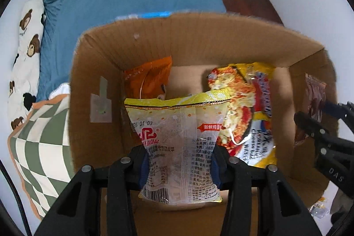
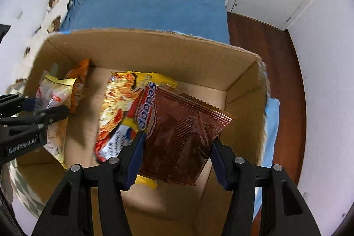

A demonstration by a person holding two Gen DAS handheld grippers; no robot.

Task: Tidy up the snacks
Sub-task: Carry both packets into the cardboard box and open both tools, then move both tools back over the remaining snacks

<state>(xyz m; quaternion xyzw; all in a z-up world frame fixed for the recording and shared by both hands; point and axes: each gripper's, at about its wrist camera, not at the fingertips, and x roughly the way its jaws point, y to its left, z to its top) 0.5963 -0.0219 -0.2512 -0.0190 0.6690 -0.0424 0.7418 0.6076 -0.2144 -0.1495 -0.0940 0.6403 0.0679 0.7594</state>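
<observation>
Left wrist | left claw (image 1: 180, 166) pinching crinkly clear-yellow packet (image 1: 177, 147) | corrugated box (image 1: 199, 37)

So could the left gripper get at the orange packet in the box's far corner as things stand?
Probably not yet. The left gripper is shut on a yellow-edged clear packet, which hangs in front of the orange packet inside the cardboard box. It would have to let go first; otherwise nothing blocks the way.

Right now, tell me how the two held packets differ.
The left packet is pale yellow and partly clear with a barcode; the right packet is dark red-brown with a zigzag edge. The left tongs pinch theirs narrow; the right tongs sit wider. Both hang over the box.
</observation>
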